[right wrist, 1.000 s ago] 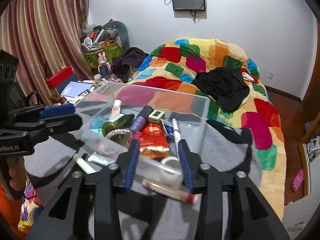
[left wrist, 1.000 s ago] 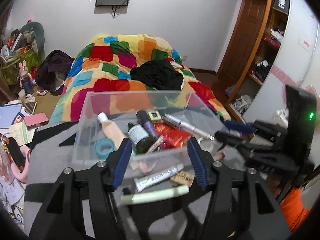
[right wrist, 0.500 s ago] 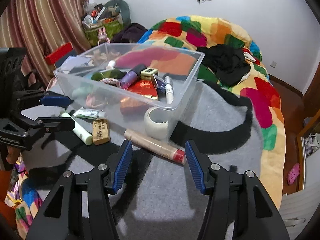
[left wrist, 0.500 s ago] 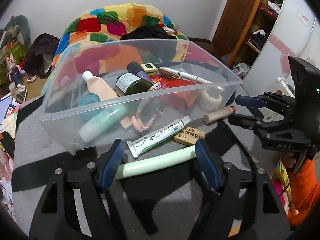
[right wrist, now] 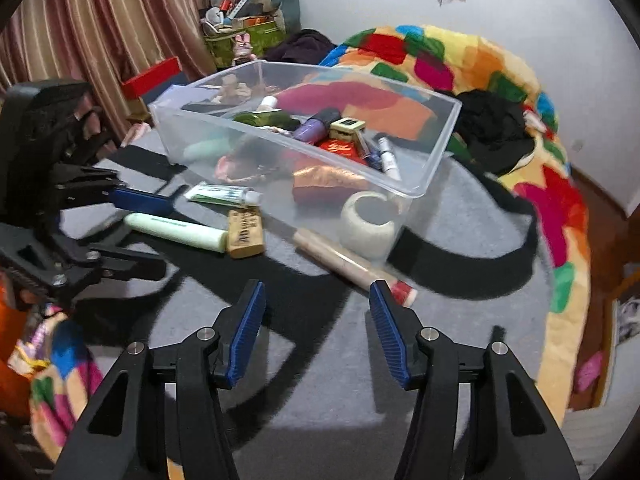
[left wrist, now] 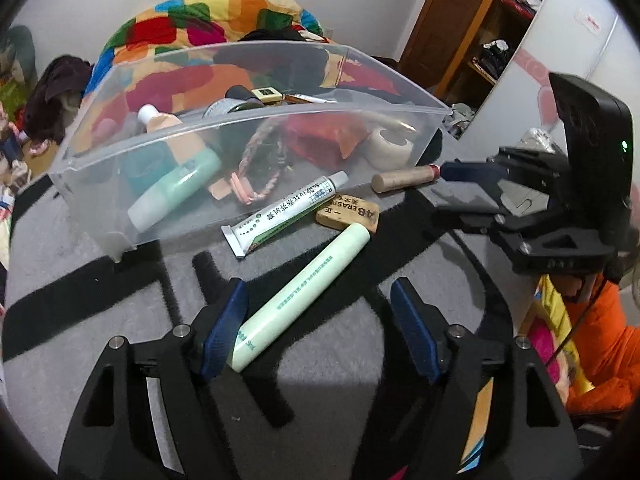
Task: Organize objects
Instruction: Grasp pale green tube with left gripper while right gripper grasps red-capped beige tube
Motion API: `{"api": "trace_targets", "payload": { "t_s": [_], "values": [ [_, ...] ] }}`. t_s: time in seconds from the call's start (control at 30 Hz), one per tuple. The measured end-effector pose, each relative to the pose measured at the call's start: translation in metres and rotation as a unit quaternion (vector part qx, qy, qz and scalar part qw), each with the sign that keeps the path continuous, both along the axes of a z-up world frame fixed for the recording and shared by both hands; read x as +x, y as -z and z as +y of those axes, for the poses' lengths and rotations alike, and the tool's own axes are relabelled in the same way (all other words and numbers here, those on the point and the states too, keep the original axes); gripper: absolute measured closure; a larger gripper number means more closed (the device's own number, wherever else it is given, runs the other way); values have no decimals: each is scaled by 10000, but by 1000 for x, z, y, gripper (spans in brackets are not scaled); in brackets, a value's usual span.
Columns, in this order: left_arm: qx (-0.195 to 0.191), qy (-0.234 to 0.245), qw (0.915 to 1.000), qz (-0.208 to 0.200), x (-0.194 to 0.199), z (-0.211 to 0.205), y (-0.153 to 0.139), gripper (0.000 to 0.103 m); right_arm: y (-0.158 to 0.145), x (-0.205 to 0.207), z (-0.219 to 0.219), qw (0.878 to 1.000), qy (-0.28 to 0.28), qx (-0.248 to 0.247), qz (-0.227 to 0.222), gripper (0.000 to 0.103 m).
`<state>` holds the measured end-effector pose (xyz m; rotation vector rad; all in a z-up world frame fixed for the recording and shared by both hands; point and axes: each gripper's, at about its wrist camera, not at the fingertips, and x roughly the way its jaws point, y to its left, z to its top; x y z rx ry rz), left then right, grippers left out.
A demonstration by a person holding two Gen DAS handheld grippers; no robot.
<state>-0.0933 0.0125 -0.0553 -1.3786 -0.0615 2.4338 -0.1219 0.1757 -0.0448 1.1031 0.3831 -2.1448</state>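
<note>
left tool (left wrist: 316,300) wide, empty, green tube (left wrist: 300,296) lower centre between pads, slanted | right tool (right wrist: 316,300) wide, empty | bin (left wrist: 256,120) upper centre | advice: square pads across tube mid-length before closing

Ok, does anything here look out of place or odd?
Yes. Four things lie loose on the grey mat outside the clear bin: a pale green tube, a white tube, an eraser and a tan stick. Everything else is inside. Nothing looks spilled or broken.
</note>
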Motion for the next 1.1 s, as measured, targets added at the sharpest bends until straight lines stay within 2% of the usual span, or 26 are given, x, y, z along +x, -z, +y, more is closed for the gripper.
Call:
{"api": "trace_targets", "payload": {
  "t_s": [0.2, 0.27, 0.33, 0.37, 0.4, 0.43, 0.53, 0.6, 0.7, 0.8, 1.0, 1.1],
  "values": [
    [-160, -36, 9999, 29, -13, 2, 2, 30, 4, -24, 1, 9991, 384, 151, 34, 51],
    [-209, -18, 9998, -17, -16, 6, 6, 34, 10, -32, -1, 9991, 358, 216, -91, 50],
    [-293, 23, 9995, 81, -12, 11, 4, 47, 16, -37, -1, 9988, 334, 291, -201, 50],
    [-256, 47, 9996, 88, -11, 12, 3, 50, 16, -37, 0, 9990, 318, 222, -243, 50],
    [-242, 45, 9996, 110, -9, 13, 3, 54, 15, -37, 0, 9990, 277, 197, -301, 53],
    [-250, 34, 9996, 136, -7, 13, 3, 60, 14, -35, 1, 9990, 225, 131, -353, 64],
    [-315, 1, 9993, 211, 0, 14, 2, 73, 13, -24, 2, 9990, 50, 37, -443, 76],
    [-248, -20, 9995, 203, 5, 13, 2, 76, 11, -15, 1, 9989, -91, -2, -465, 82],
    [-168, 19, 9997, 196, 11, 13, 1, 76, 10, 1, -2, 9982, -363, -58, -474, 84],
    [-277, 6, 9993, 241, 9, 18, 3, 76, 9, 6, -11, 9984, -423, -56, -373, 84],
    [-563, -73, 9970, 528, 11, 30, 6, 76, 12, 4, -27, 9995, -206, 43, -220, 84],
    [-577, -187, 9960, 650, 15, 28, 7, 79, 11, 8, -25, 9999, -64, -24, -157, 89]
  ]
}}
